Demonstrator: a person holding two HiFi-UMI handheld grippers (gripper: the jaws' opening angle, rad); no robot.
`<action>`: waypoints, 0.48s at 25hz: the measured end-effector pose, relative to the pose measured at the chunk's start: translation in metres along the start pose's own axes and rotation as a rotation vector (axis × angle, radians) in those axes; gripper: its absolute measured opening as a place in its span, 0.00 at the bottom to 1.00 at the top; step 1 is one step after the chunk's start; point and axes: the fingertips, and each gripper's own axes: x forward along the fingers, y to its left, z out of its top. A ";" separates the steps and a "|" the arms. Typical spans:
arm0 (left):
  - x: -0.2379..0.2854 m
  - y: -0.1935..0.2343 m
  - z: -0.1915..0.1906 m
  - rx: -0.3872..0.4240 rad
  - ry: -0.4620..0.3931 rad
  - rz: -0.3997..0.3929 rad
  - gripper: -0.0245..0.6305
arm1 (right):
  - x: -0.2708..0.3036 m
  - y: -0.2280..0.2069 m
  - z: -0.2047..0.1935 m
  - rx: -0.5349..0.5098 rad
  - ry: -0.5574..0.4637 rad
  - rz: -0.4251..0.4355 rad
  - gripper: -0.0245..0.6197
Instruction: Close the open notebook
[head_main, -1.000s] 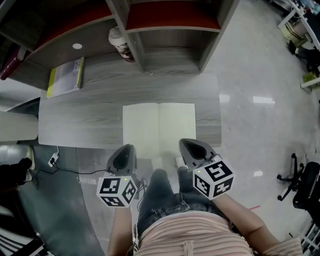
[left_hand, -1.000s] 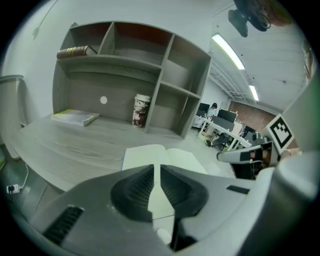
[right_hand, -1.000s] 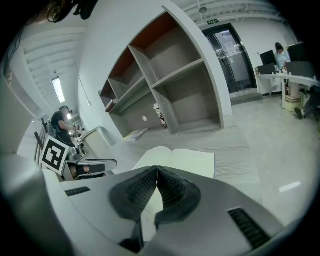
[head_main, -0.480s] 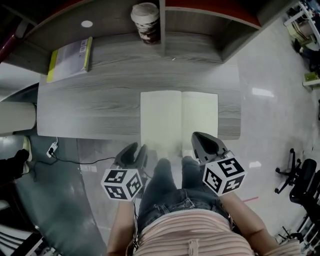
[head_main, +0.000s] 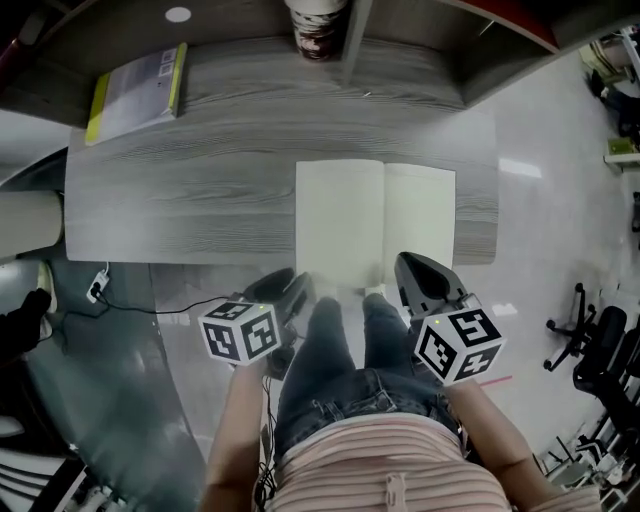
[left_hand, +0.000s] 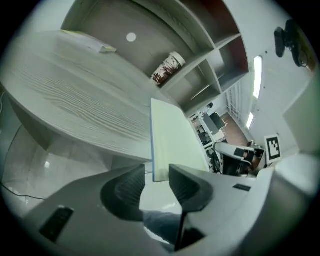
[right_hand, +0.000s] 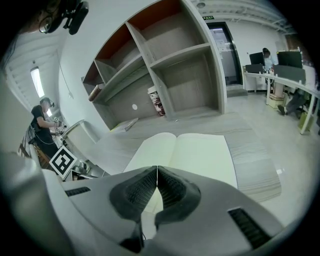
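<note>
Grey wood-grain desk with the notebook lying open at its near edge.
Both of its pages are blank, cream and flat, with the spine running away from the person. The left gripper has just been opening its jaws wide, with nothing between them. The right gripper has its jaws together and is empty.

Left hand-held gripper: my jaws, shut a second ago, have just been opening and now stand wide apart. The near left corner of the notebook lines up in the gap, with the pads clear of it. This gripper has also rolled, sunk, and moved right toward that corner, off the counter's near edge. My right hand-held gripper has sunk slightly at the right page's near edge.
</note>
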 end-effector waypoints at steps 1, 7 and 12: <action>0.001 0.000 -0.001 -0.001 0.012 -0.011 0.23 | 0.000 0.001 0.000 0.003 0.000 -0.004 0.05; 0.004 0.000 -0.001 -0.027 0.063 -0.078 0.22 | -0.001 0.000 -0.002 0.027 -0.007 -0.036 0.05; 0.004 -0.004 -0.002 0.032 0.105 -0.080 0.17 | -0.005 0.001 -0.004 0.045 -0.021 -0.058 0.05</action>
